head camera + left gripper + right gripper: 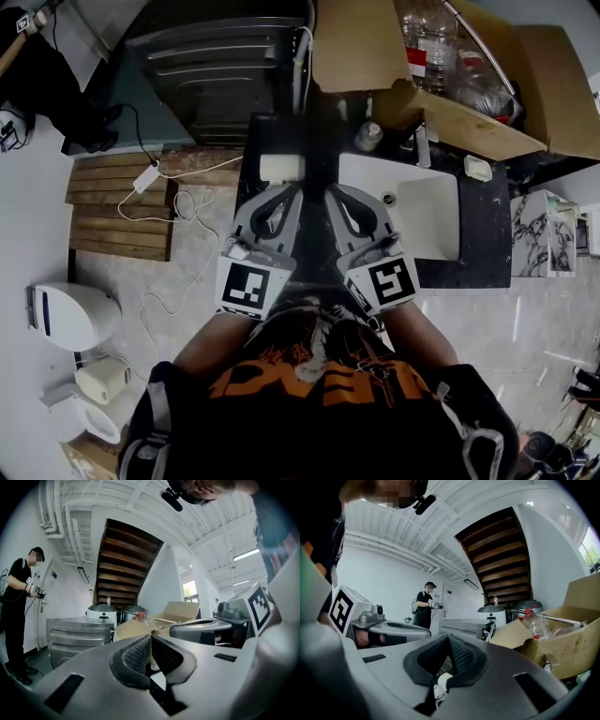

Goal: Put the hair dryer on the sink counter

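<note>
Both grippers are held side by side above the dark sink counter [487, 234], pointing away from my body. My left gripper [292, 192] is shut, its ribbed pads [136, 656] meeting at the tip with nothing between them. My right gripper [334, 194] is also shut and empty, its pads [461, 656] pressed together. A small white boxy object [281, 167] lies just beyond the left gripper's tip. I cannot tell whether it is the hair dryer. The white sink basin [427, 216] sits right of the right gripper.
An open cardboard box [469, 117] with plastic bottles stands behind the sink. A grey metal appliance [220, 66] is at the back. A white cord [192, 202] trails over the floor beside a wooden pallet [117, 206]. A toilet [75, 314] is at the left. A person [424, 609] stands far off.
</note>
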Tool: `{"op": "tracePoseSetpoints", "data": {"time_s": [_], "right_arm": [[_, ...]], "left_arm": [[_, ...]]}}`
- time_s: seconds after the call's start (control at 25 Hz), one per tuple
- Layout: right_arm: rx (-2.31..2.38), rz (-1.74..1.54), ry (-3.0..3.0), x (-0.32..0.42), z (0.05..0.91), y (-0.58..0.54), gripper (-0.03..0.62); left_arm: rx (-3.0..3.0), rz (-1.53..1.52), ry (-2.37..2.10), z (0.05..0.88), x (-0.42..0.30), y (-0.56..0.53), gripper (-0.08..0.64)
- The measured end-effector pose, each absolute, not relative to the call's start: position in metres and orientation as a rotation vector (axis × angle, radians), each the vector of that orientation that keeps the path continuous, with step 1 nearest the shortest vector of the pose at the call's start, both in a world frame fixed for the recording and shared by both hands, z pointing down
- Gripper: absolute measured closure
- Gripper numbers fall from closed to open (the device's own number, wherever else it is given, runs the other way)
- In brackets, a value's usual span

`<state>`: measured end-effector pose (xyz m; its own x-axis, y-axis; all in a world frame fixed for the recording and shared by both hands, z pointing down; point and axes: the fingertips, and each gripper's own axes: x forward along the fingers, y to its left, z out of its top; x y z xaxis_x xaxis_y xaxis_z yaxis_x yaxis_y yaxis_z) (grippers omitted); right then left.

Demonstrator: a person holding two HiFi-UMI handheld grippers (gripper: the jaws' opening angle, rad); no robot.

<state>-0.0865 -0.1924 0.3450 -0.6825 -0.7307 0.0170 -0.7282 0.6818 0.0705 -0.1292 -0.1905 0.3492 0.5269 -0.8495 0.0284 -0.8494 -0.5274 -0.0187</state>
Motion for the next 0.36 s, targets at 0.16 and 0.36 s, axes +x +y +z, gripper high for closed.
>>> {"op": "tracePoseSetpoints", "data": {"time_s": [0.16,0.36], "right_arm": [[1.234,-0.091,-2.836,-0.088,0.3449,-0.1922,0.578],[1.238,-0.1,-2.828,-0.0862,0.3417,-0.195,0.578]], "left_arm": [[-2.755,-0.075,1.513,0.3538,-0.1298,-0.1911,0.529],[-2.759,-0.067,1.489,0.3488,-0.1251,-0.1947,0.529]]}}
